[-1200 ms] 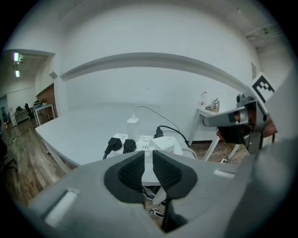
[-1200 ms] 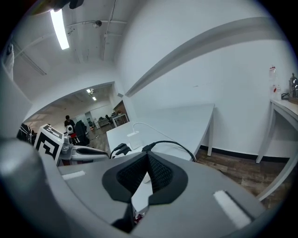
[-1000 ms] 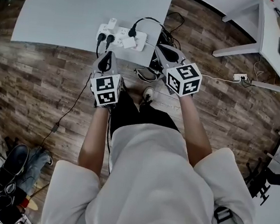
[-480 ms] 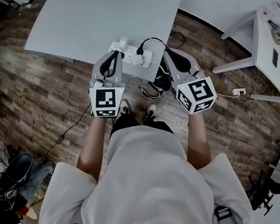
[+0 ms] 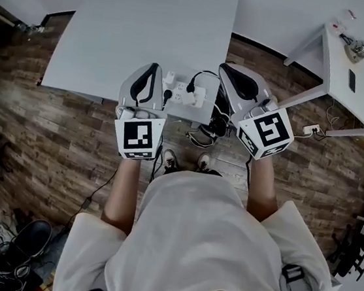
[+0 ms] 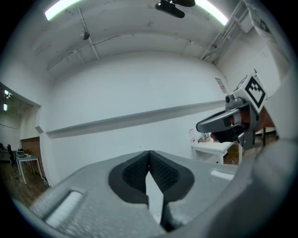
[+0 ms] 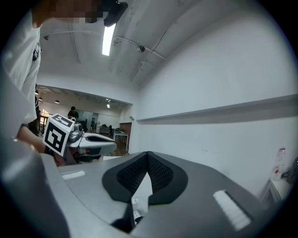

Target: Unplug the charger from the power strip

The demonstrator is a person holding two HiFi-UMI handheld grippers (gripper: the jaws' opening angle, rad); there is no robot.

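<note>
Black-and-white markers (image 5: 136,136) cap left gripper (image 5: 153,67) and right gripper (image 5: 226,68)

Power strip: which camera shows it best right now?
The head view. The power strip lies in plain sight at the table's near edge, with plugs in it. The left gripper view shows none of it. The right gripper view catches at most a white sliver through its jaws.

A person holds the left gripper (image 5: 150,70) and right gripper (image 5: 229,70) apart, a power strip (image 5: 183,95) visible between them at a grey table's (image 5: 150,26) near edge.
</note>
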